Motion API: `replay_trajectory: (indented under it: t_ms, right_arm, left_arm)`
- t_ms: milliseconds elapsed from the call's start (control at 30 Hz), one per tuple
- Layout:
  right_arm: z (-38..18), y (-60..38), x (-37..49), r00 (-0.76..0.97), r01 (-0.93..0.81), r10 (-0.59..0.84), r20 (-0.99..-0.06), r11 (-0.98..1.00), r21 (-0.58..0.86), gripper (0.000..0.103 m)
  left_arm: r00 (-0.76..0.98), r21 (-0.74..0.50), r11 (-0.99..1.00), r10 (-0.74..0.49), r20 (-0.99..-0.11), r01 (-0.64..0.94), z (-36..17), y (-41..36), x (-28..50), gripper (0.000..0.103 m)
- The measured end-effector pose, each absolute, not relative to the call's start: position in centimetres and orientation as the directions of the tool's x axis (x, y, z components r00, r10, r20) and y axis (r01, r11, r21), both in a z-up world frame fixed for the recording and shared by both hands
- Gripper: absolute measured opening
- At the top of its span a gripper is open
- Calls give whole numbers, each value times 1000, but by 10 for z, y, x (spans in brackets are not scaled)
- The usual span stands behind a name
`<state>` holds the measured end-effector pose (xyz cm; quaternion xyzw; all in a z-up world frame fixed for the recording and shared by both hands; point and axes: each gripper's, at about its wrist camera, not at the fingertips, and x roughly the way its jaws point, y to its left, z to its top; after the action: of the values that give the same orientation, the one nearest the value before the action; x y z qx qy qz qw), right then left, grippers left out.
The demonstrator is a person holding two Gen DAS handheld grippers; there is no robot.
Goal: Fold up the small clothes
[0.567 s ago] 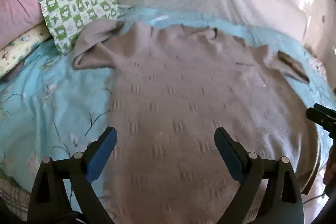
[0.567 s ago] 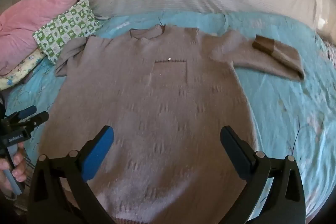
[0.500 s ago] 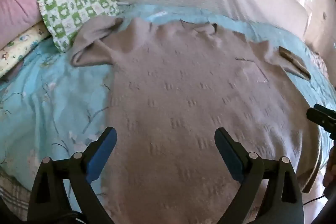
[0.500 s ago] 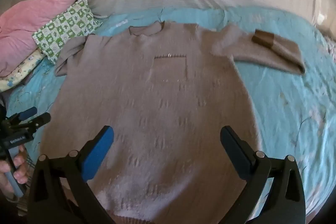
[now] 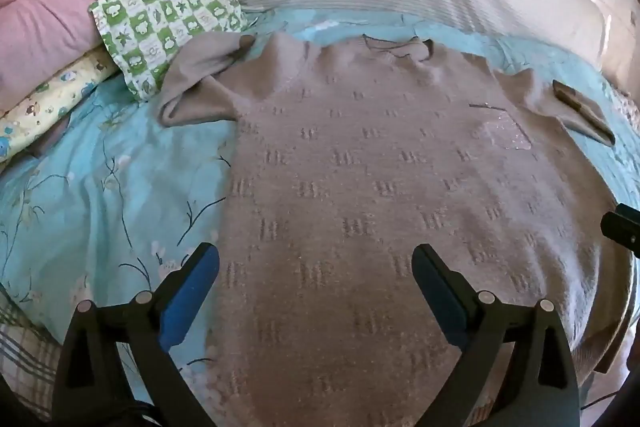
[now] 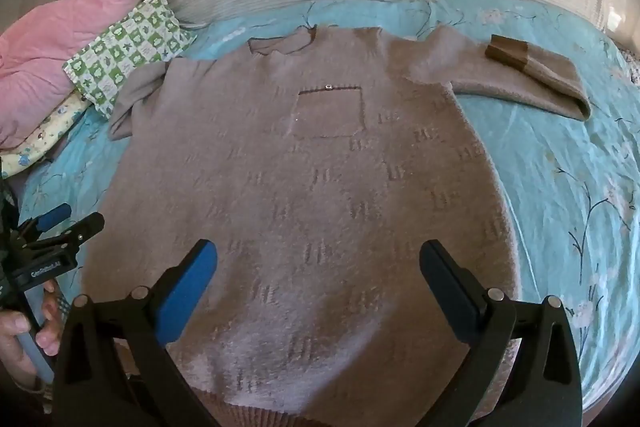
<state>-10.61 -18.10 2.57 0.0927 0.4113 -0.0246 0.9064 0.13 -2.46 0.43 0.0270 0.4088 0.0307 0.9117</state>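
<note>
Spread flat across the turquoise bed (image 6: 560, 187), the grey sweater (image 6: 304, 179) lies unfolded beneath both wide-open, empty tongs, left (image 5: 316, 267) and right (image 6: 318, 263); its seemingly bunched left sleeve (image 5: 196, 87) could fold crooked.

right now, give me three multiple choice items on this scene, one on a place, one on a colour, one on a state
1. The green checked pillow lies by which sweater sleeve?
A. the bunched one
B. the one with the brown cuff
C. neither

2. The bedsheet is
A. red
B. light blue
C. black

3. The right tool is
A. shut on the hem
B. shut on a sleeve
C. open, holding nothing

Answers: 1 A, the bunched sleeve ends beside it. 2 B, light blue floral print. 3 C, its fingers stand wide apart above the sweater.
</note>
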Motion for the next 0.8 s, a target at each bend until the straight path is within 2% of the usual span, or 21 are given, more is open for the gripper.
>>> replay_trajectory:
  t_ms: [800]
  right_arm:
    - [5,-160,-102,635,56,75,-769,988,142,101]
  left_arm:
    - [668,83,996,42,-743,30,-9,-20,-11,97]
